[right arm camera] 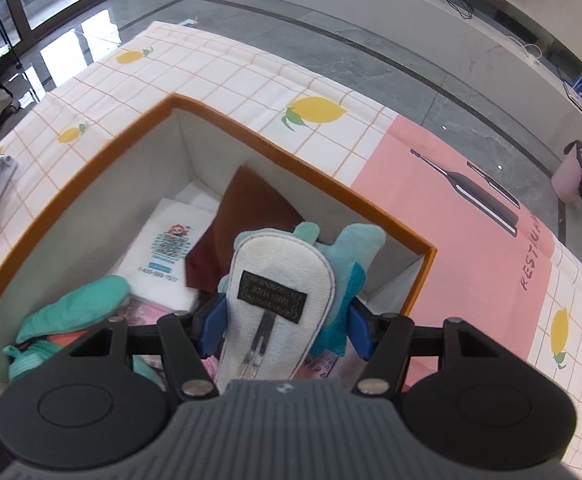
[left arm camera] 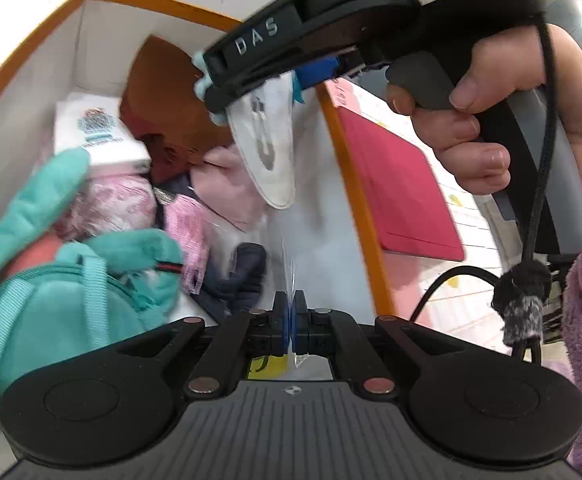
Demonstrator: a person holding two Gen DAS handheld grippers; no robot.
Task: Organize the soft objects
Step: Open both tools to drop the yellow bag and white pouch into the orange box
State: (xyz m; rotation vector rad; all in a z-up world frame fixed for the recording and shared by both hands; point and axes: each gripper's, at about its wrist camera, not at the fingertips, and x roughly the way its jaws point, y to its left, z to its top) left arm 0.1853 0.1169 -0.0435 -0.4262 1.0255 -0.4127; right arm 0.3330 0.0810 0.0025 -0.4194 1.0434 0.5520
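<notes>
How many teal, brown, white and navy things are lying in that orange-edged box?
Teal: 1, plush backpack
Brown: 1, cloth
White: 1, tissue pack
Navy: 1, garment
Total: 4

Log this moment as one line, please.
right gripper: shut on white-soled slipper over orange-rimmed box | left gripper: shut on clear plastic bag | box holds teal backpack, tissue pack
</notes>
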